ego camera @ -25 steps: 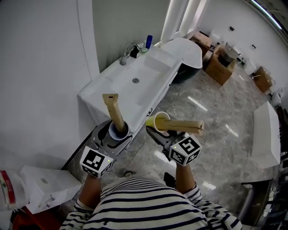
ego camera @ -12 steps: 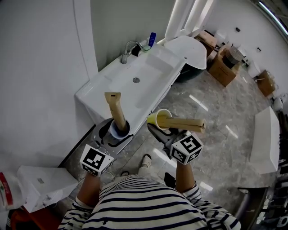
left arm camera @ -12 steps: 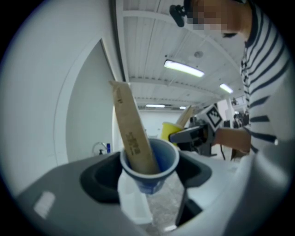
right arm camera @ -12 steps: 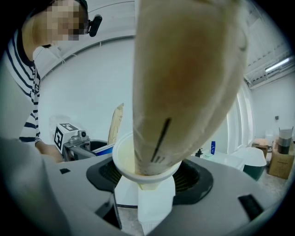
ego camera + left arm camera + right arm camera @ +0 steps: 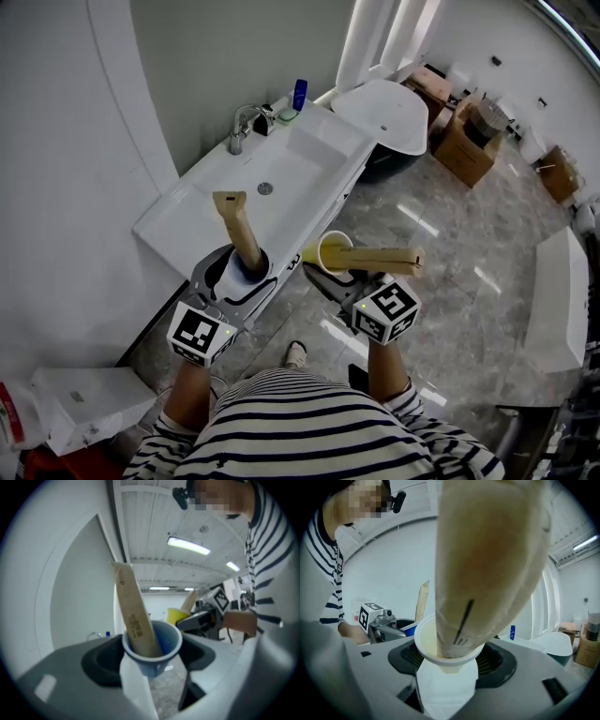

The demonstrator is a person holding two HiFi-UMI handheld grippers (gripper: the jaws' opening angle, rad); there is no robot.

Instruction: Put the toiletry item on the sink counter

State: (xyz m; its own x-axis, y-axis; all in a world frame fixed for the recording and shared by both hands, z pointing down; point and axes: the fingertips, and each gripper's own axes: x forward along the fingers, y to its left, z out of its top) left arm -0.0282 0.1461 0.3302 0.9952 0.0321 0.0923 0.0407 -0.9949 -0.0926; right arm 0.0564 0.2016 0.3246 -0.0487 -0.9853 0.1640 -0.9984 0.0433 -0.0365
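In the head view we held both tools low in the frame, just below and to the right of the near end of the white sink bench (image 5: 178, 211).

The left gripper (image 5: 242, 278) had its jaws set wide and closed round the sides of a blue cup (image 5: 248, 272). The cup sat squarely between them with its mouth clear of the jaws. A tan packet (image 5: 236, 225) stood in the cup, leaning up and to the left across the front edge of the bench in the picture. In the left gripper view, the left gripper (image 5: 152, 656) cradled the blue cup (image 5: 161, 646) at the middle of the frame. The tan packet (image 5: 133, 616) rose from the cup toward the top of the frame.

The right gripper (image 5: 325, 269) likewise had its jaws clasped on a yellow cup (image 5: 328, 251), which lay on its side with its mouth turned to the right. A second packet (image 5: 380, 261) stuck out of this cup toward the right, over the grey marble floor (image 5: 450, 244). In the right gripper view, the right gripper (image 5: 447, 660) held the yellow cup (image 5: 425, 641) dead centre between the jaws. The second packet (image 5: 487, 564) filled most of the upper frame.

Neither cup rested on the bench. Up the bench toward the top of the head view we saw the drain (image 5: 265, 188), then the faucet (image 5: 239, 129), and a blue bottle (image 5: 299, 94) at the far end.
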